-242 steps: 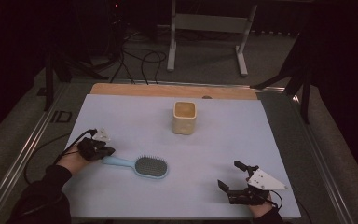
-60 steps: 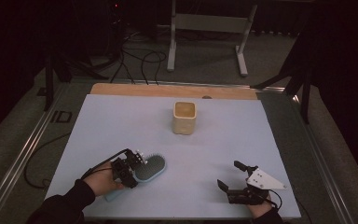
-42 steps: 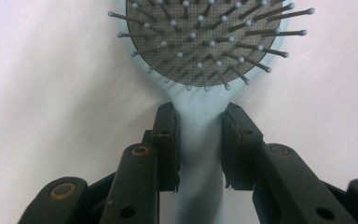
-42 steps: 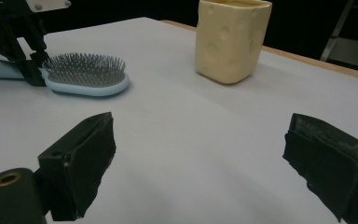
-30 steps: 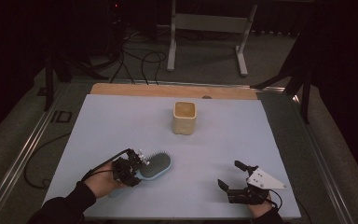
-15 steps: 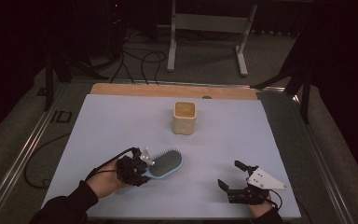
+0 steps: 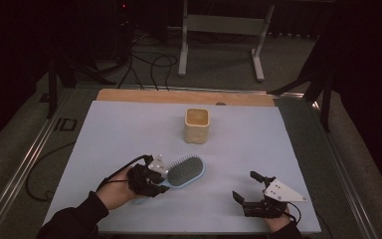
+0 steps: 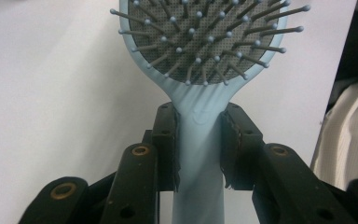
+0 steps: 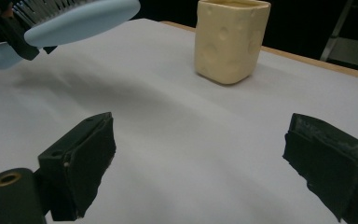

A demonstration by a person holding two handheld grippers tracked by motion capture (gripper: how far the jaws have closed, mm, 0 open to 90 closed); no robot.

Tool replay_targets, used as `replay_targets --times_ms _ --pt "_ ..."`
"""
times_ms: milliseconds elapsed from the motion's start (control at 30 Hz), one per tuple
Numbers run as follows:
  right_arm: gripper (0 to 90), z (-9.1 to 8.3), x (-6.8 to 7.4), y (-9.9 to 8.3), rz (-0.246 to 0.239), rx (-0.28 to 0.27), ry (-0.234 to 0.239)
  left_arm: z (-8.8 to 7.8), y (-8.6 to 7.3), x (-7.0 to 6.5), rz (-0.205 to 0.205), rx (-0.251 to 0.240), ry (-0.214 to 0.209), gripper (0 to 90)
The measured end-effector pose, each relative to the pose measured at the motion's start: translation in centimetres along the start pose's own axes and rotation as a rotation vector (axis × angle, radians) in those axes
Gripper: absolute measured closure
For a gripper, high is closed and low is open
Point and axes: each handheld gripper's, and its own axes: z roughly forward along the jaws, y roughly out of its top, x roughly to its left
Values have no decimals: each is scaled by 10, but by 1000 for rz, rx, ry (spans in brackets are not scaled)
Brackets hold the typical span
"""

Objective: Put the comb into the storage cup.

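Note:
A light blue hairbrush (image 7: 185, 171) with a grey bristle pad hangs just above the white table cover (image 7: 129, 129), bristles up. My left gripper (image 7: 160, 182) is shut on its handle; in the left gripper view both pads (image 8: 167, 140) press the handle of the hairbrush (image 8: 200, 37) just below the head. A cream square cup (image 7: 197, 124) stands upright at the table's middle, beyond the brush. My right gripper (image 7: 244, 185) rests near the front right edge, open and holding nothing. The right gripper view looks between those jaws (image 9: 200, 163) to the cup (image 9: 228, 39) and the raised hairbrush (image 9: 74, 21).
A wooden strip (image 7: 144, 95) borders the table's far edge. Metal rails (image 7: 25, 164) run along both sides. Cables (image 7: 144, 64) and a stand's legs (image 7: 219, 45) lie on the floor behind. A cable trails from the left gripper over the front left.
The left gripper went from beside the brush's handle to shut on it. It has lifted the brush off the cover and carried it rightward. The right gripper has stayed still.

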Motion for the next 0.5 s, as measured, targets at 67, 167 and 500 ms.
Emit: replay_targets --times_ms 67,167,500 --pt "87 0 0 0 0 -1 0 1 1 -1 9 -18 -21 704" --pt "87 0 -1 0 3 -4 0 4 2 -2 1 -30 -13 703" --pt "87 0 -1 0 3 -4 0 2 7 1 -9 -119 -19 703"
